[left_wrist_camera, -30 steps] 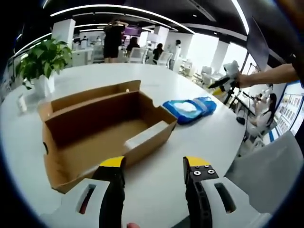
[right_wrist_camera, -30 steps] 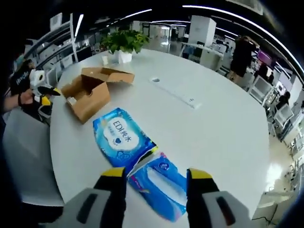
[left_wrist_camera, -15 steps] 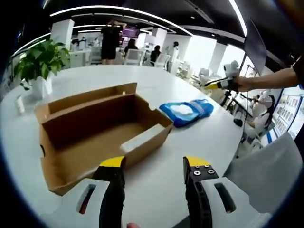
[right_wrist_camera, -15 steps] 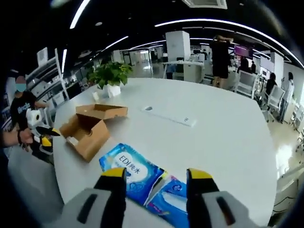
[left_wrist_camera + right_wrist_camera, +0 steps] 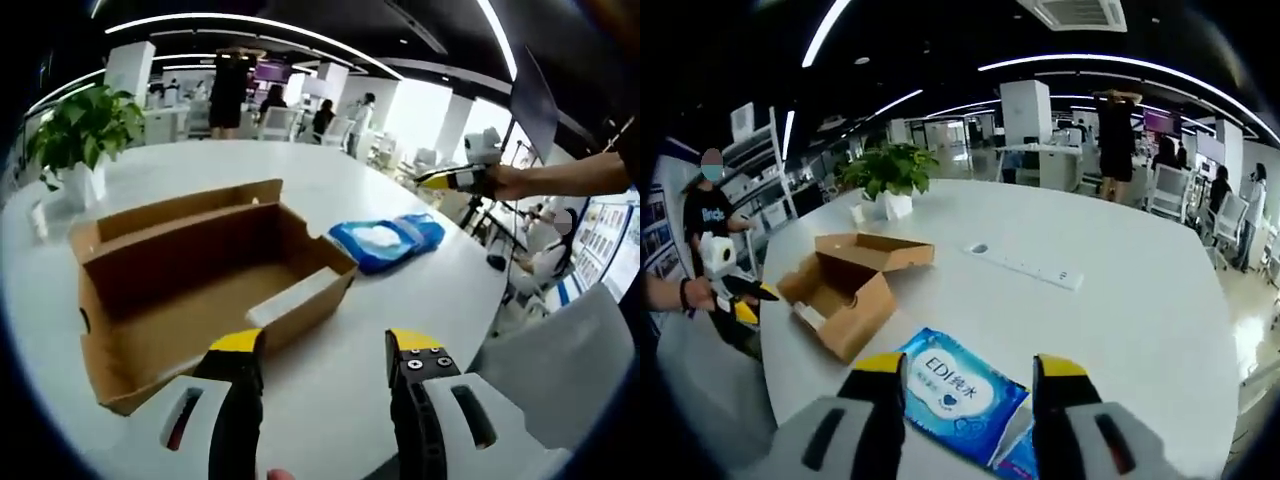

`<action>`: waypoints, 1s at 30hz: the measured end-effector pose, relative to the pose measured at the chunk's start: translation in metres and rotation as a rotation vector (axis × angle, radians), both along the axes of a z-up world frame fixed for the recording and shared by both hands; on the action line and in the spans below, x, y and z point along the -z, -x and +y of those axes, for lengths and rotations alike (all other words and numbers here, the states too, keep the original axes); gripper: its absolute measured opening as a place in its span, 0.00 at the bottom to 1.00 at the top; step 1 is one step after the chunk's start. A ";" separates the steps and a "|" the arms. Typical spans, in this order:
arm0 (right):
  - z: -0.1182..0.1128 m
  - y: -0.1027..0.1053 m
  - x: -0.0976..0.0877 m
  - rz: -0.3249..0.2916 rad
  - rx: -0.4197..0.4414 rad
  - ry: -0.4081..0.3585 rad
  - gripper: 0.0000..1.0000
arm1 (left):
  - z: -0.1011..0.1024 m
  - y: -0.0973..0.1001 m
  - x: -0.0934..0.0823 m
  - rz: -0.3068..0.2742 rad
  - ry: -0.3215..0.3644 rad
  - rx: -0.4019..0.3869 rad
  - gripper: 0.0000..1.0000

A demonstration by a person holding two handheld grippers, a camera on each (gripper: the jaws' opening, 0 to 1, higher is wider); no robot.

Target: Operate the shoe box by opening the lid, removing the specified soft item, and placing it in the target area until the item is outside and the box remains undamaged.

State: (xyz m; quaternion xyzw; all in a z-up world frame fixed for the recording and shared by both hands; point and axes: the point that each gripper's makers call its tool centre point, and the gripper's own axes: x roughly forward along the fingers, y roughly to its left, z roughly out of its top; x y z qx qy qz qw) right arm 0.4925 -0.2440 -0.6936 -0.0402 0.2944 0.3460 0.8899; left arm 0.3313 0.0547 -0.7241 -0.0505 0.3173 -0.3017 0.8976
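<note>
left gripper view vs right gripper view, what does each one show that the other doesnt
The left gripper view alone looks into the open box and shows its bare cardboard floor, with a grey chair at the table edge. The right gripper view alone shows the printed front of the blue pack and a white power strip on the table. Both share the box, the pack, the potted plant, the white table and open jaws on each gripper.

Room as I see it: open-plan office; large round white table (image 5: 1140, 300); potted plant (image 5: 886, 172) on its far side; curved ceiling light strips (image 5: 250, 22); white columns (image 5: 1025, 112); white chairs (image 5: 1170, 190); bright windows (image 5: 420, 105).
</note>
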 end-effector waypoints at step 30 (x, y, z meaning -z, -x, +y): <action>0.109 0.032 -0.025 -0.024 -0.155 -0.127 0.55 | -0.004 -0.002 -0.011 -0.014 0.038 -0.007 0.49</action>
